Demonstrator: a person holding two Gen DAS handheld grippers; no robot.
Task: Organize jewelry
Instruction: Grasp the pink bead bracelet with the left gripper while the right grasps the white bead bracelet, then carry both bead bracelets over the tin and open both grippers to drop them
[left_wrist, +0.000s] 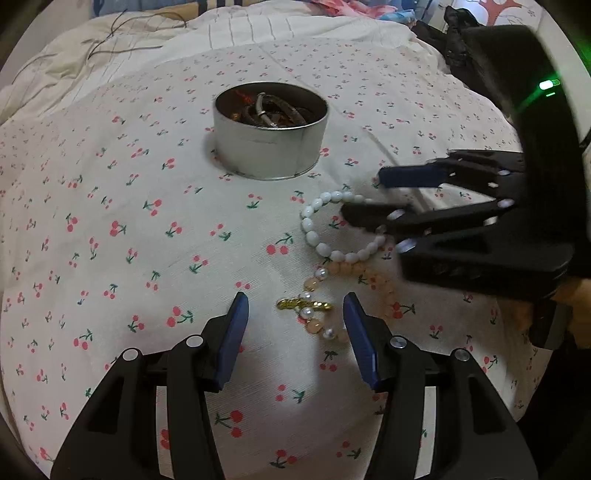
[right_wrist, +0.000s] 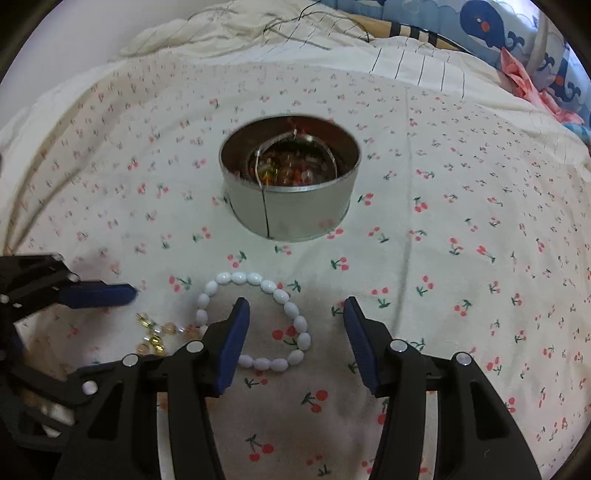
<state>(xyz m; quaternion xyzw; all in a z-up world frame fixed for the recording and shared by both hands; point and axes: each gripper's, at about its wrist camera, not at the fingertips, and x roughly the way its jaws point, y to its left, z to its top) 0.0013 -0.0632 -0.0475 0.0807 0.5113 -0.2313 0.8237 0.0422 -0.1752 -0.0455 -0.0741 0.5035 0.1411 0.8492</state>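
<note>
A round metal tin (left_wrist: 270, 129) holding dark bracelets stands on the cherry-print bedsheet (left_wrist: 110, 221); it also shows in the right wrist view (right_wrist: 291, 184). A white bead bracelet (left_wrist: 325, 229) lies flat in front of it, and shows in the right wrist view (right_wrist: 258, 317). A peach and pearl bracelet with a gold charm (left_wrist: 314, 310) lies just below it. My left gripper (left_wrist: 295, 314) is open over the peach bracelet. My right gripper (right_wrist: 295, 325) is open, its fingers straddling the white bracelet's right side; it shows in the left wrist view (left_wrist: 369, 195).
A crumpled cream blanket (left_wrist: 110, 48) with thin dark cords lies behind the sheet. Blue whale-print bedding (right_wrist: 517, 44) and pink cloth sit at the far right. A black bag (left_wrist: 454, 40) lies at the back right.
</note>
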